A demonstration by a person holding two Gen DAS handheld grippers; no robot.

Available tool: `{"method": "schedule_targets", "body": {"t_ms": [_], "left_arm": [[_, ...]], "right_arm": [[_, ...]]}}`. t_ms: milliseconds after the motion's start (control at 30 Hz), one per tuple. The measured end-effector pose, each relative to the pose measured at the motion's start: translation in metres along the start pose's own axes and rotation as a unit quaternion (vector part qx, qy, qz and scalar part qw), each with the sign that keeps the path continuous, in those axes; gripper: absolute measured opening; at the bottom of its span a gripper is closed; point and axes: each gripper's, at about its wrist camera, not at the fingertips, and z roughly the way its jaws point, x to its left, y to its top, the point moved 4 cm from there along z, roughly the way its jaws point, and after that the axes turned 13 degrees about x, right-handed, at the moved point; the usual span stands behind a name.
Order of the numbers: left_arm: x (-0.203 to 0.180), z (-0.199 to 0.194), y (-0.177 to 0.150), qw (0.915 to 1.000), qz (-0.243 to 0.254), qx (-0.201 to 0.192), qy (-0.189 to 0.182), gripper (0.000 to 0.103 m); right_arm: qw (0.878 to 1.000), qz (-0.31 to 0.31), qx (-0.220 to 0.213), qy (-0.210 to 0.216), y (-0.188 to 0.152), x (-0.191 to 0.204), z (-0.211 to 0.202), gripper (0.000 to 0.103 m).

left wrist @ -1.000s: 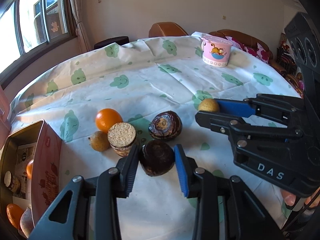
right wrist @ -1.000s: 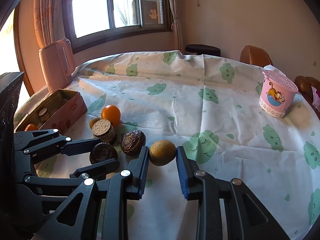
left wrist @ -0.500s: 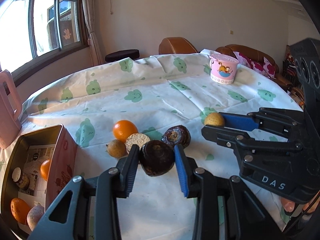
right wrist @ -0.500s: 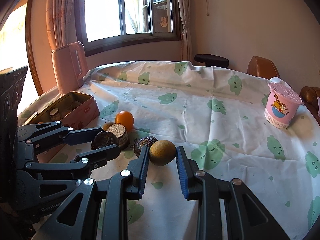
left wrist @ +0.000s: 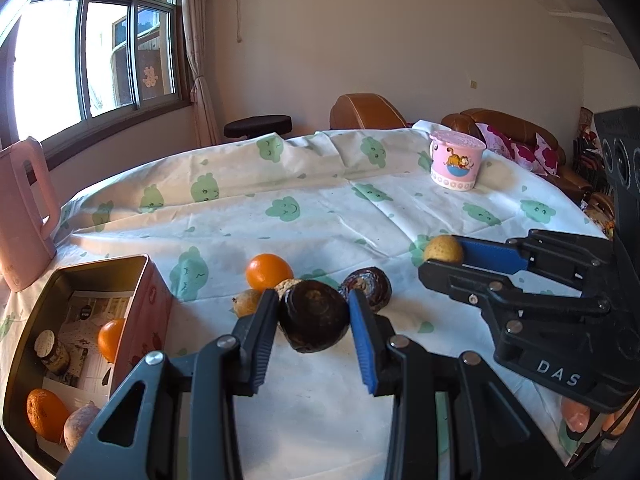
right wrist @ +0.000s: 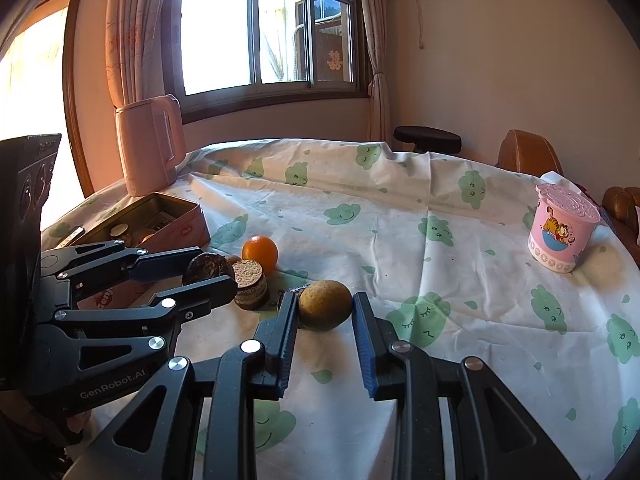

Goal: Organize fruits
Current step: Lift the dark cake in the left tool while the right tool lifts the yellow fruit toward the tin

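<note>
My left gripper (left wrist: 314, 312) is shut on a dark brown round fruit (left wrist: 313, 317) and holds it above the tablecloth. My right gripper (right wrist: 325, 306) is shut on a yellow-brown round fruit (right wrist: 325, 305), also raised off the table. On the cloth between them lie an orange (left wrist: 269, 271), a small tan fruit (left wrist: 246, 302), a cut brown fruit with a pale flat top (right wrist: 250, 285) and another dark brown fruit (left wrist: 370, 283). An open pink tin (left wrist: 138, 316) at the left holds oranges and other fruit.
A pink kettle (right wrist: 150, 144) stands behind the tin by the window. A pink cartoon cup (left wrist: 457, 165) sits at the far right of the round table (left wrist: 320, 184). Brown chairs and a black stool stand beyond the table's far edge.
Both grippers have tilted up and lifted their fruits slightly off the table. The tin and kettle have come further into view at the left.
</note>
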Motion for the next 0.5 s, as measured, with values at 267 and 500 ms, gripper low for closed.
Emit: {"method": "schedule_targets", "body": {"t_ms": [267,500], "left_arm": [[0.003,-0.007,0.000,0.9998,-0.007,-0.016,0.005,0.038],[0.005,-0.012,-0.001,0.9994,-0.013,-0.030,0.011,0.038]], "right_arm": [[1.000,-0.004,-0.012,0.000,-0.001,0.002,-0.004,0.029],[1.000,-0.005,-0.024,0.001,-0.001,0.002,-0.009,0.029]]}}
